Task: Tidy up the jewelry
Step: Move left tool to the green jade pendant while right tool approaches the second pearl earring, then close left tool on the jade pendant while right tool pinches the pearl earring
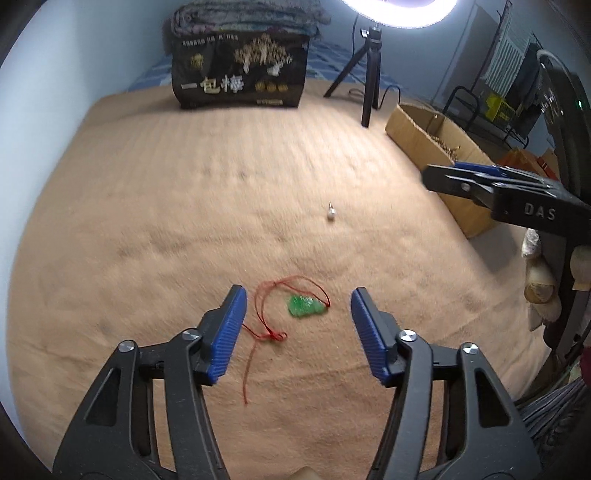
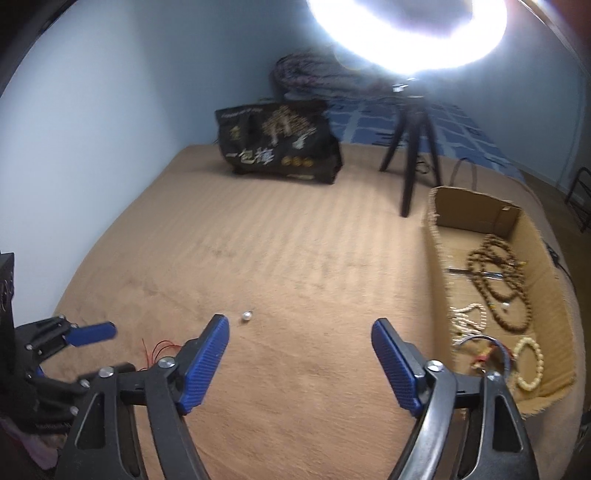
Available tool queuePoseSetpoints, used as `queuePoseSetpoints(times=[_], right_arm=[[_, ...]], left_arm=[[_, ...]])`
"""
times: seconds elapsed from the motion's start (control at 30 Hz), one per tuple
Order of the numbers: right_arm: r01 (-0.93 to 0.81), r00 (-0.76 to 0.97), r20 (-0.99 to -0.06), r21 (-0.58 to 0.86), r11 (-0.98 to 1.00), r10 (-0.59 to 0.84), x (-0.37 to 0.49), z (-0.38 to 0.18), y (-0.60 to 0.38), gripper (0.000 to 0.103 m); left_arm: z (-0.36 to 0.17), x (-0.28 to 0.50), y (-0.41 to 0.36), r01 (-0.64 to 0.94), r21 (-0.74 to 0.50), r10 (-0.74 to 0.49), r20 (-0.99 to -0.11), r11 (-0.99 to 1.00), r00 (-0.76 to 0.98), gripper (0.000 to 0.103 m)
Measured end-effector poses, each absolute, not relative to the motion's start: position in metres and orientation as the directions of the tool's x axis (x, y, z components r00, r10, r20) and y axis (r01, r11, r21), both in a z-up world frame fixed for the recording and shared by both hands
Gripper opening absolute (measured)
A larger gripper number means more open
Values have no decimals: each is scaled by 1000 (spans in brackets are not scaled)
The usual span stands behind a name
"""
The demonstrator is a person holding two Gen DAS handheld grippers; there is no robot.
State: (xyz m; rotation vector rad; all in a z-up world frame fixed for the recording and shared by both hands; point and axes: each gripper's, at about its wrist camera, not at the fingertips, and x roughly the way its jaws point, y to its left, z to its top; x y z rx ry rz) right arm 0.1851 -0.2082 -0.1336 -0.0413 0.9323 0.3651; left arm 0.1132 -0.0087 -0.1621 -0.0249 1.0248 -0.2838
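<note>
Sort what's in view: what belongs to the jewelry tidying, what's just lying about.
Job: green pendant on red cord; pearl earring; cardboard box holding bead strings; left tool and right tool, both open.
Lying about: black bag; tripod; ring light.

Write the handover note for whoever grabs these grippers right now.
Left gripper: open, empty, poised over the green pendant on its red cord.
Right gripper: open, empty, above the blanket.
Done: brown bead strands, cream bracelet and other pieces lie in the cardboard box.
Left: pendant and the small pearl piece are still loose on the blanket; move both into the box.
</note>
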Motion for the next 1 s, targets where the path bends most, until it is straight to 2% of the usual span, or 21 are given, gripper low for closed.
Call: queuePoseSetpoints(times=[0.2, 0.4, 1.0], right_arm=[[-400, 488, -816, 107, 910, 310, 191, -154, -181, 64], [-435, 430, -844, 117, 893, 321, 202, -177, -166, 51], [-470, 366, -865, 147, 870, 344, 223, -214, -135, 38]], left_arm=[[-184, 115, -20, 232, -151, -244, -859, 961, 450, 44], [-202, 122, -28, 234, -128, -221, -874, 964, 432, 42], [-219, 135, -31, 214, -126, -209, -879, 969, 429, 33]])
